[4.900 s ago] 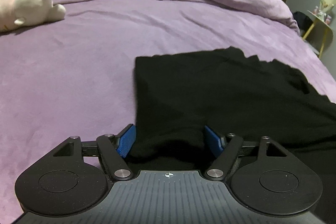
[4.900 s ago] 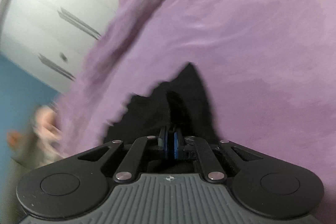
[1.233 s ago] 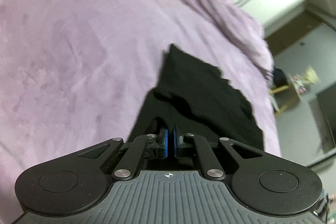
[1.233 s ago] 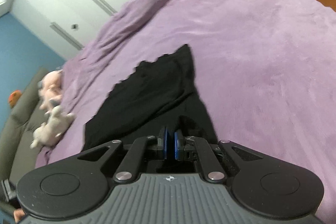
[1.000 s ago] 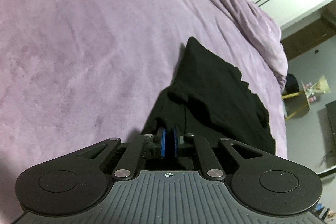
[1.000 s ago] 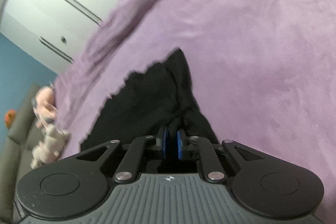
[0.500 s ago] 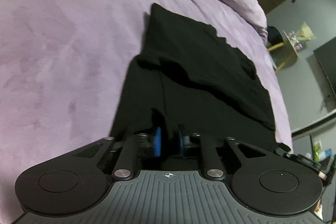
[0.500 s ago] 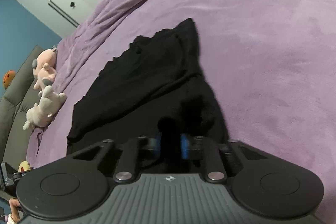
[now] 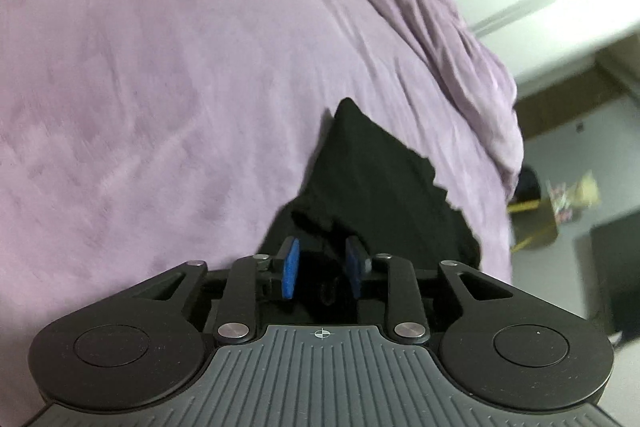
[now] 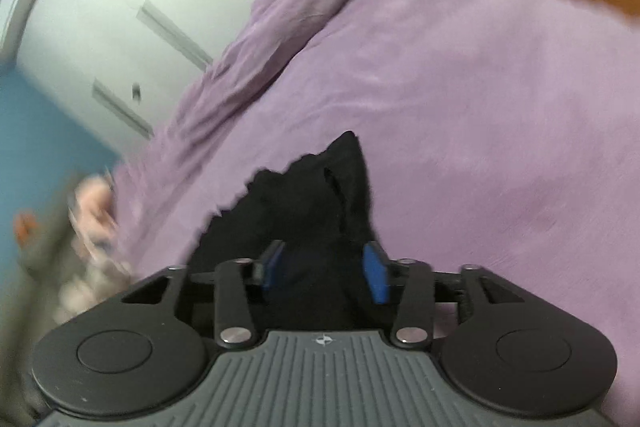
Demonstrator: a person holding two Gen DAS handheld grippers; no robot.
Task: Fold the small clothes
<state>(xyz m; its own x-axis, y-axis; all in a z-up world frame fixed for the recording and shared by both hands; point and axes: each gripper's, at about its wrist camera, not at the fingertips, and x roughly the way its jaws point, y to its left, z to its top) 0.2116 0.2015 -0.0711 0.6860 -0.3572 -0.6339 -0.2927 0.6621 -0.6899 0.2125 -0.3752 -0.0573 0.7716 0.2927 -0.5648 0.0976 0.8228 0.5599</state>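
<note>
Folded black cloth garment (image 9: 384,187) is lying on the purple plush bed (image 9: 160,87), stretching straight ahead of both the left hand-held gripper (image 9: 322,273) and the right hand-held gripper (image 10: 325,271), each spread apart, gripping nothing, equally near.

we see the garment (image 9: 372,195) lying on the bedspread (image 9: 160,87), directly ahead of our left gripper (image 9: 322,267) and our right gripper (image 10: 325,269). beyond it the bunched bedding (image 9: 460,39) runs along the wardrobe doors (image 10: 132,7); plush toys (image 10: 90,211) sit at far left.
</note>
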